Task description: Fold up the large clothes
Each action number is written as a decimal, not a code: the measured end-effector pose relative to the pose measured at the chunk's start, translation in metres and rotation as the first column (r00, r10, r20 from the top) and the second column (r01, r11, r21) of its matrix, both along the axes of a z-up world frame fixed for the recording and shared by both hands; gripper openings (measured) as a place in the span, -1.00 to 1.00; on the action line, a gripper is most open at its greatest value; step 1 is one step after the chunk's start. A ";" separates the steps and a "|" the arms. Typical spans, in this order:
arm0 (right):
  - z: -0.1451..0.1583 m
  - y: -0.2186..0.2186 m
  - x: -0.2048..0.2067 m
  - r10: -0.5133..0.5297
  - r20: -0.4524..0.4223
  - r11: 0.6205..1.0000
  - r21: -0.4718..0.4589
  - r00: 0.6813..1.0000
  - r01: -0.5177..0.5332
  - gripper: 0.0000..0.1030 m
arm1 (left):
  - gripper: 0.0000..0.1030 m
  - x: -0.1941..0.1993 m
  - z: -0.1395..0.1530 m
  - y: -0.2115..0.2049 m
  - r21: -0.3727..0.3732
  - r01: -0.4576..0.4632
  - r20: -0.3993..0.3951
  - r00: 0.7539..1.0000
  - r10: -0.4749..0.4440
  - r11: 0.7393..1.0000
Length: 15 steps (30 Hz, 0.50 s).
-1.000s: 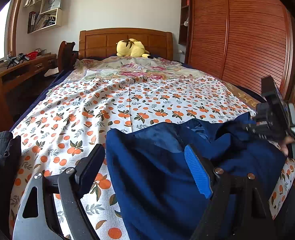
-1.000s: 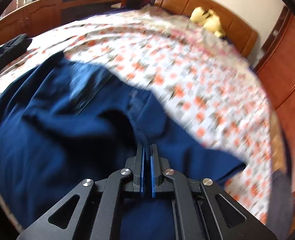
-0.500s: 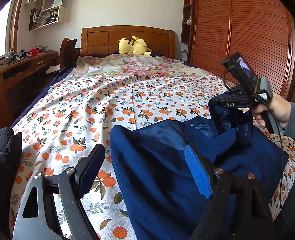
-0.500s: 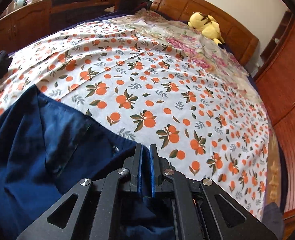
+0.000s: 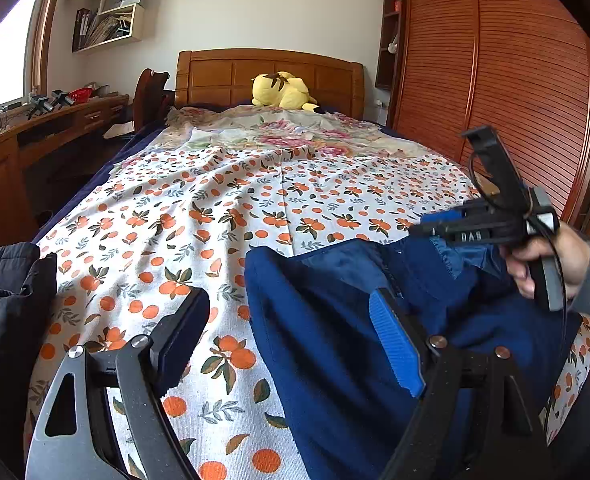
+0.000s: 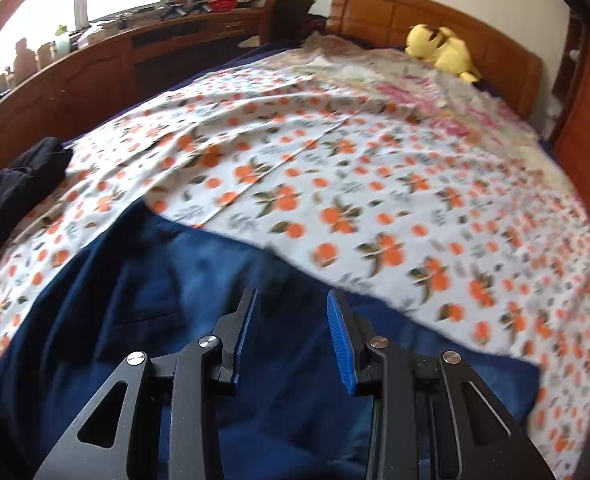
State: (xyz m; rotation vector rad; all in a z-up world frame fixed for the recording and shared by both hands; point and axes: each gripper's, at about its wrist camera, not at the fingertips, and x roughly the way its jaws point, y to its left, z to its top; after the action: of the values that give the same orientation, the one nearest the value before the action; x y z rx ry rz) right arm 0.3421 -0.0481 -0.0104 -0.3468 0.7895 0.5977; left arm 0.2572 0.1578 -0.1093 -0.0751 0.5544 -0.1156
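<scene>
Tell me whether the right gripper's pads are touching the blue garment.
Apart. In the right wrist view the right gripper has just been opening; its pads stand spread above the blue garment, with nothing pinched between them.

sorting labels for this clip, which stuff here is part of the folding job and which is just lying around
Part of the job:
- blue garment, spread on the orange-print sheet
- left gripper, open
- right gripper, jaws just opened, nothing pinched

Lying about:
- yellow plush toy by the headboard
- black clothing at the bed's edge
- desk clutter
</scene>
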 end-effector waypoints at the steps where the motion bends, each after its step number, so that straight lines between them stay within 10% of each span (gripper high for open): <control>1: -0.004 0.002 -0.003 0.012 -0.017 1.000 0.004 1.000 -0.012 -0.30 | 0.60 0.000 0.000 0.001 0.001 -0.002 -0.001 1.000 0.002 1.000; 15: -0.071 0.035 -0.026 0.142 -0.211 0.985 -0.065 0.967 -0.159 -0.30 | 0.60 -0.002 0.000 0.003 0.002 -0.005 0.001 1.000 0.005 1.000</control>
State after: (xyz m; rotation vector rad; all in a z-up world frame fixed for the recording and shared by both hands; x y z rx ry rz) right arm 0.3165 -0.0132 -0.0812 -0.4274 0.9944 0.7543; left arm 0.2555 0.1611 -0.1096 -0.0747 0.5538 -0.1098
